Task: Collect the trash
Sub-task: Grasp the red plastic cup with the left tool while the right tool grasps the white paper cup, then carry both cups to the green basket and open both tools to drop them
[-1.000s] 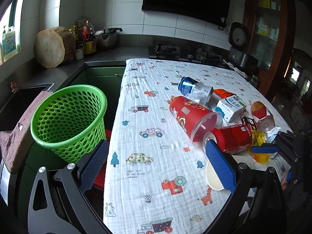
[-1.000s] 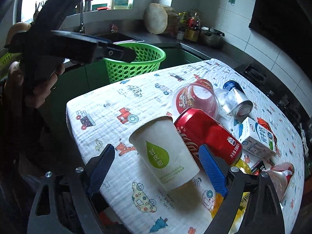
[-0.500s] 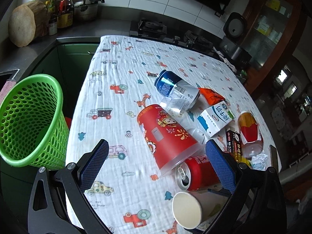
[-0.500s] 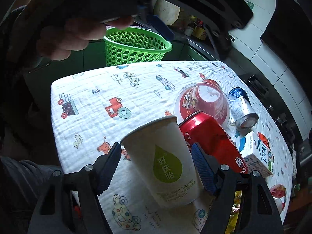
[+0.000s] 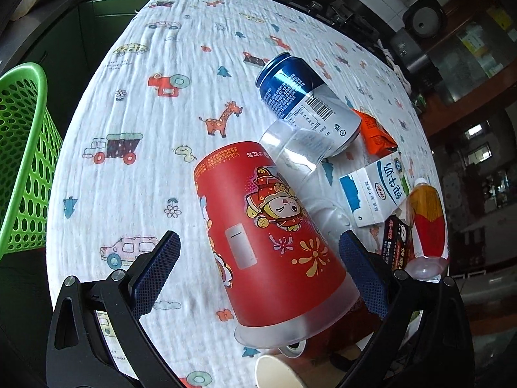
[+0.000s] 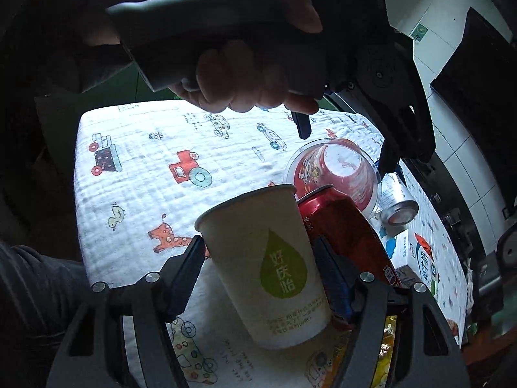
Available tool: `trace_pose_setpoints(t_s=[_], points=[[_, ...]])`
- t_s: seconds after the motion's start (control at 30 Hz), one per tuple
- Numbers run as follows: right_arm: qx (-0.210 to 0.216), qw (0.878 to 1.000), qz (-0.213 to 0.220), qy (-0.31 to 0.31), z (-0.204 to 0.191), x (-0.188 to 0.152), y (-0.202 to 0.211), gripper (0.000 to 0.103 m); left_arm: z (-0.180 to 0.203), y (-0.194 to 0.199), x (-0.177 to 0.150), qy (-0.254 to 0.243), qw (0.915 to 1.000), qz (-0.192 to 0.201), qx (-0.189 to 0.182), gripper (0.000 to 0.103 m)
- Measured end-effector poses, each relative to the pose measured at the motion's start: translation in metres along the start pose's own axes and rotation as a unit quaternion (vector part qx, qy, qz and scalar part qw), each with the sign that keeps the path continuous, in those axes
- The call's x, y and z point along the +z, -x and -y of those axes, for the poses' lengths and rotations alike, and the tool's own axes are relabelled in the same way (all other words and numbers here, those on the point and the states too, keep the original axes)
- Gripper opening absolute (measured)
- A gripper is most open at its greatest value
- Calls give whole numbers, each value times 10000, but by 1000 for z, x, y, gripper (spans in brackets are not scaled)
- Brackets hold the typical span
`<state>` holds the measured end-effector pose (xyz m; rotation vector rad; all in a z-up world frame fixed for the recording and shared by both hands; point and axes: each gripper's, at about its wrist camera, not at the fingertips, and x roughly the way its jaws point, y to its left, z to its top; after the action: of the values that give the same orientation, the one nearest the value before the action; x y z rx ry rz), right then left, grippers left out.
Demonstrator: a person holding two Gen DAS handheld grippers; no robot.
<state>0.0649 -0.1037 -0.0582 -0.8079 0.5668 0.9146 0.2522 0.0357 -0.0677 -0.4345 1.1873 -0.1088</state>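
Right claw (image 6: 258, 266) closing on white paper cup (image 6: 268, 268), pads at both sides, near desk (image 6: 135, 194) edge. Left claw (image 5: 258, 268) wide, straddling tipped red cup (image 5: 268, 226).

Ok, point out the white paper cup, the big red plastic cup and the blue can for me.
white paper cup (image 6: 268, 271), right wrist view, on its side wall by the green drop logo.
big red plastic cup (image 5: 258, 226), left wrist view, on its printed side.
blue can (image 5: 290, 92), left wrist view, on its blue label.
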Motion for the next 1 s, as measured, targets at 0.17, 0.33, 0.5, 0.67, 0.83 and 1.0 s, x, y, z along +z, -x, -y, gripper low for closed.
trace_pose_setpoints(t_s=[0.17, 0.33, 0.5, 0.67, 0.83, 1.0], points=[[163, 9997, 61, -165, 1, -3, 9, 66, -3, -5, 0, 81, 9994, -96, -309, 80], [321, 9987, 97, -384, 3, -3, 16, 66, -4, 2, -2, 10, 9990, 45, -447, 75], [483, 9966, 124, -659, 8, 2, 18, 66, -14, 19, -3, -53, 9987, 294, -401, 71], [701, 9927, 208, -962, 15, 10, 19, 65, -31, 33, 1, -18, 9985, 426, -344, 68], [806, 9896, 255, -1166, 20, 19, 21, 64, -50, 56, 4, 23, 9969, 683, -393, 67], [893, 9862, 289, -1367, 28, 31, 16, 63, -73, 75, 5, 70, 9953, 876, -395, 66]])
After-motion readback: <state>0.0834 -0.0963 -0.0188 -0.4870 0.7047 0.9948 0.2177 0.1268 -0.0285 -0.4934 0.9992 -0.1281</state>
